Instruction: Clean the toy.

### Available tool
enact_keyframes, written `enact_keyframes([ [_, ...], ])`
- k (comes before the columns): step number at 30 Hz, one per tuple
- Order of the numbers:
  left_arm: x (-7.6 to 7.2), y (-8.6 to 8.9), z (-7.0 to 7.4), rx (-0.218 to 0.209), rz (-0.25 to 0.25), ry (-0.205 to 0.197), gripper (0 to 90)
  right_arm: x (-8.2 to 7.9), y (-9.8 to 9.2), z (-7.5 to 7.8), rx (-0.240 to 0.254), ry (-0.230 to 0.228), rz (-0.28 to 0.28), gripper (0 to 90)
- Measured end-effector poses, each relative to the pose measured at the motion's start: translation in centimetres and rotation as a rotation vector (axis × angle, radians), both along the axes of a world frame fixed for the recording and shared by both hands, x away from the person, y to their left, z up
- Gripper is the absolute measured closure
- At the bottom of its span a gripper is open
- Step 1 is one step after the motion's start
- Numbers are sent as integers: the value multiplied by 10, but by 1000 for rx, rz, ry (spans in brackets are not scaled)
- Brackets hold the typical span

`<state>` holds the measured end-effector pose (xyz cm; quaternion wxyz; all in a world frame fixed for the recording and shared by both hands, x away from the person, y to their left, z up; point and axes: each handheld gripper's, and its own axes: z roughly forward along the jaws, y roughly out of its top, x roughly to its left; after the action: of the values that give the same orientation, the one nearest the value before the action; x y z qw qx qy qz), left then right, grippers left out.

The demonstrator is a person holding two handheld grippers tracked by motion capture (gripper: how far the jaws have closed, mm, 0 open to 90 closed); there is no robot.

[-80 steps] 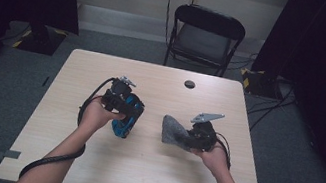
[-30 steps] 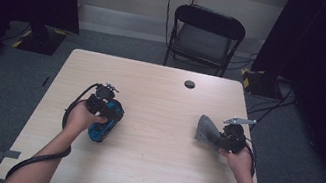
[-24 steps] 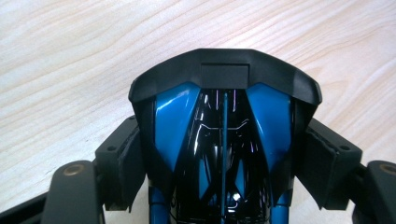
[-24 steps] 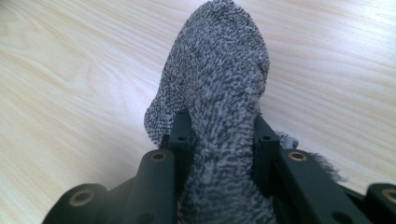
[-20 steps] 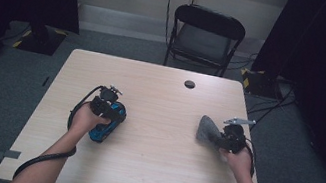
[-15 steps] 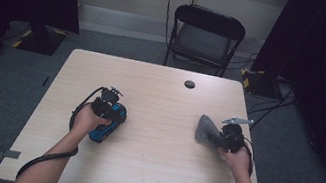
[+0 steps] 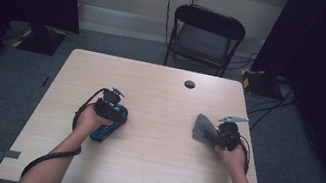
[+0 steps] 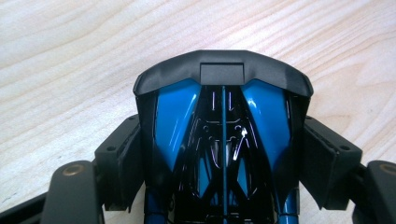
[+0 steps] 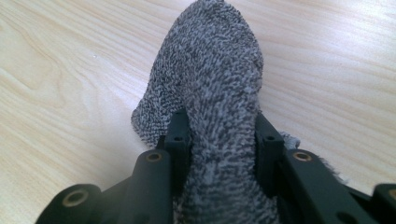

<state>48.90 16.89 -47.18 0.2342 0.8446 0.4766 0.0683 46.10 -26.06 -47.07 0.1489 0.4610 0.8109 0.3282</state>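
A glossy blue and black plastic object (image 7: 98, 133) lies against the table at the left, and my left gripper (image 7: 114, 113) is shut on it. In the left gripper view the object (image 8: 175, 112) sits between the two jaws of the left gripper (image 8: 223, 154), its dark front edge pointing away over the wood. On the right side, a grey terry cloth (image 7: 202, 129) rests on the table with my right gripper (image 7: 218, 134) shut on its near end. Seen from the right gripper (image 9: 223, 140), the cloth (image 9: 210, 60) bulges forward out of the jaws.
The light wooden table (image 7: 147, 170) has a small black round cap (image 7: 189, 84) near its far edge. A black folding chair (image 7: 206, 35) stands behind the table. Cables trail from both grippers along the person's forearms.
Both hands have moved apart and toward the near side, left with the blue object, right with the cloth. In the last second the left hand has sunk slightly; the right has stayed put.
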Motion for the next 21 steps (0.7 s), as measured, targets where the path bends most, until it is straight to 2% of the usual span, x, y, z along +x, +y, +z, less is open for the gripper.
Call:
enact_keyframes([
  [6,1,-1,-1,-3,0,-1,251,0,-1,-1,0,-3,-3,645],
  [13,0,-3,-2,14,-10,-10,249,0,1,-3,-7,-3,-4,594],
  [21,-2,-1,-2,3,-21,-14,228,-1,4,-3,-10,-5,-10,407],
])
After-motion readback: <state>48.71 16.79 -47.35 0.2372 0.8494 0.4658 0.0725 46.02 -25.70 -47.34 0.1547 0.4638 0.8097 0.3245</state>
